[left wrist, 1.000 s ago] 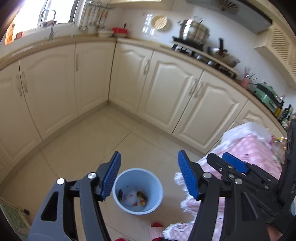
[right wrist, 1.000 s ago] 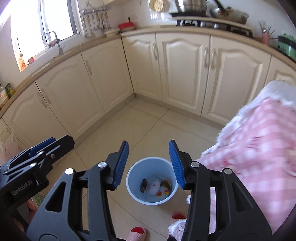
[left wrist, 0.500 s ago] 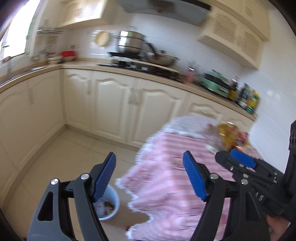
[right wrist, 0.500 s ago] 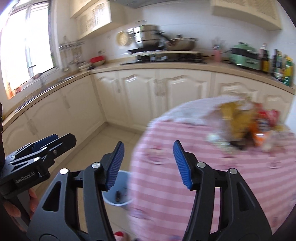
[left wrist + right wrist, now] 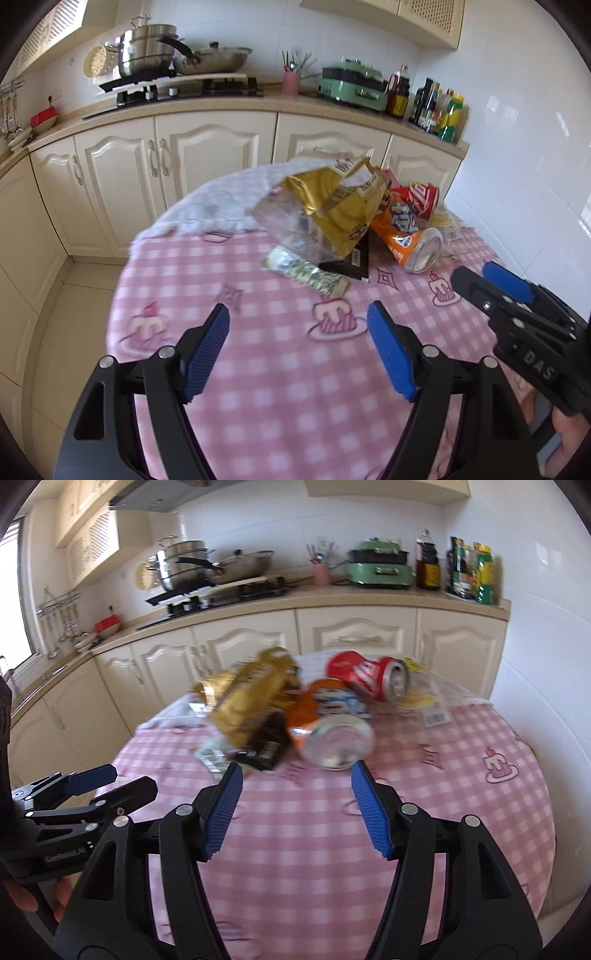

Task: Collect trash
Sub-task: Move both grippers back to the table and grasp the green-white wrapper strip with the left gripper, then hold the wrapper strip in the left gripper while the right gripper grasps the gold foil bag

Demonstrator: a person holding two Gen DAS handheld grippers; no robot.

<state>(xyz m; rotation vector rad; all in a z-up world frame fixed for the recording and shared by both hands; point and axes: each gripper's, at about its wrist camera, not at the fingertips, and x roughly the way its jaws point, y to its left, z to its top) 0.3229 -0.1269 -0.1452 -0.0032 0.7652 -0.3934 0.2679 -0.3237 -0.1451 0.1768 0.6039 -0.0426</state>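
Above pink checked tablecloth [image 5: 295, 387]: left gripper [image 5: 298, 334] and right gripper [image 5: 296, 798], fingers spread wide, holding nothing. Beyond, heaped together: gold snack bag [image 5: 341, 205], orange can [image 5: 328, 731], red can [image 5: 369, 675].

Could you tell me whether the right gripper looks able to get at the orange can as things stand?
Probably yes: the right gripper is open and empty, and the orange can lies just ahead with its end facing it, nothing between.

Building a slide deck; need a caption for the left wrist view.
Open left gripper hovers over pink checked tablecloth, facing piled wrappers and cans.
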